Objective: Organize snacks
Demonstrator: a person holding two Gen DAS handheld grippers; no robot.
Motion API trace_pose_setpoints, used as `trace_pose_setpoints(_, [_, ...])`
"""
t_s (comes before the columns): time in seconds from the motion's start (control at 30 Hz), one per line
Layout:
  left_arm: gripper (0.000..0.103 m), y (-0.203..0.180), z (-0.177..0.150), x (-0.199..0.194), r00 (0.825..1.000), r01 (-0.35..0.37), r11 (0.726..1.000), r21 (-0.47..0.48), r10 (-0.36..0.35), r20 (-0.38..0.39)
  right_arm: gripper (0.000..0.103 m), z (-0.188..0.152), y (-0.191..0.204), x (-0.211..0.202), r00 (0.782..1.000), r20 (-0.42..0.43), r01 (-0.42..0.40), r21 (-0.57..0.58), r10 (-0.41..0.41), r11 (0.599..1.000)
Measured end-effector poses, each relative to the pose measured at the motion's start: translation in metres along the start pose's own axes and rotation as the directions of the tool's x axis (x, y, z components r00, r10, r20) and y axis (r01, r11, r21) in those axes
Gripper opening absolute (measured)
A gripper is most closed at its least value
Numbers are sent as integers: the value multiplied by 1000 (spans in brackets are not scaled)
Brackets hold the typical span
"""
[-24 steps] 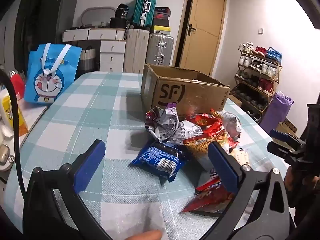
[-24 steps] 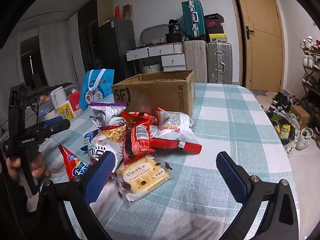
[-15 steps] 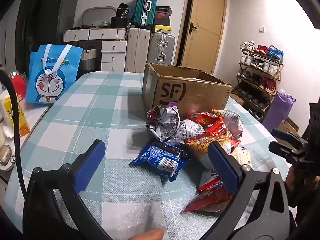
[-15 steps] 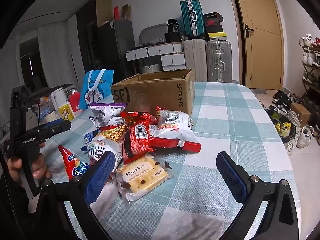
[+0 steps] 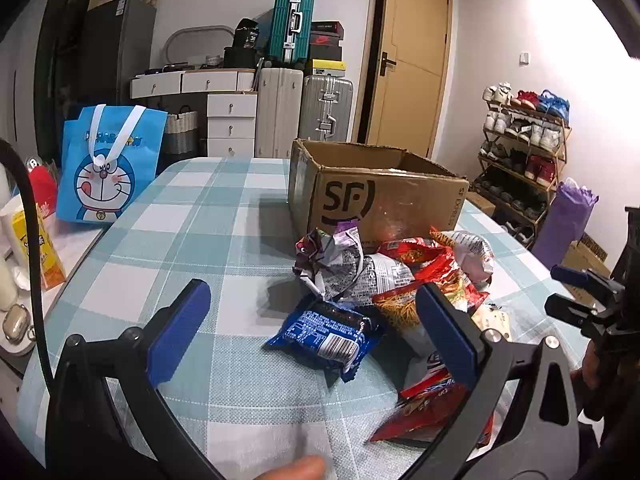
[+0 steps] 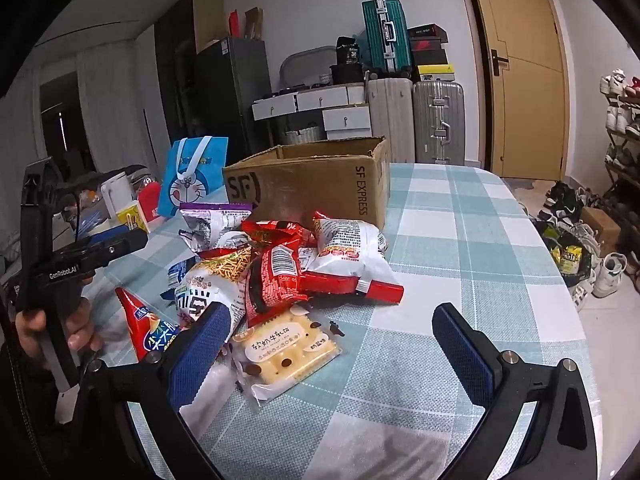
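I read "SF" in a ringed logo on the end of the cardboard box [image 5: 380,204], and "SF EXPRESS" down its long side [image 6: 362,190]. The left gripper [image 6: 116,246] body carries "GenRobot.AI". A black item [image 6: 347,54] atop the drawers shows "36". The blue tote bag [image 5: 108,168] has lettering under its straps, partly covered. The snack wrappers' print is too small for me.
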State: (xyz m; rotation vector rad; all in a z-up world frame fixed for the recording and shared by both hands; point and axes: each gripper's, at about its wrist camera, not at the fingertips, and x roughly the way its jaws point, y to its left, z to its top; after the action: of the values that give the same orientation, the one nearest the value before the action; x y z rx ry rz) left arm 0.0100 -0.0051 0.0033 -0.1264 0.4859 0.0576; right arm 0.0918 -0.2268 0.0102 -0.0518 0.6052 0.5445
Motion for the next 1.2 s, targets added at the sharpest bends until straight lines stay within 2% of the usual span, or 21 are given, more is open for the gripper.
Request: trace_pose_setpoints(1.2, [102,-1,-1,1,1000,-13,1000,1,13,-4,103,0,1,-2,1000,4,4,4,-4,1000])
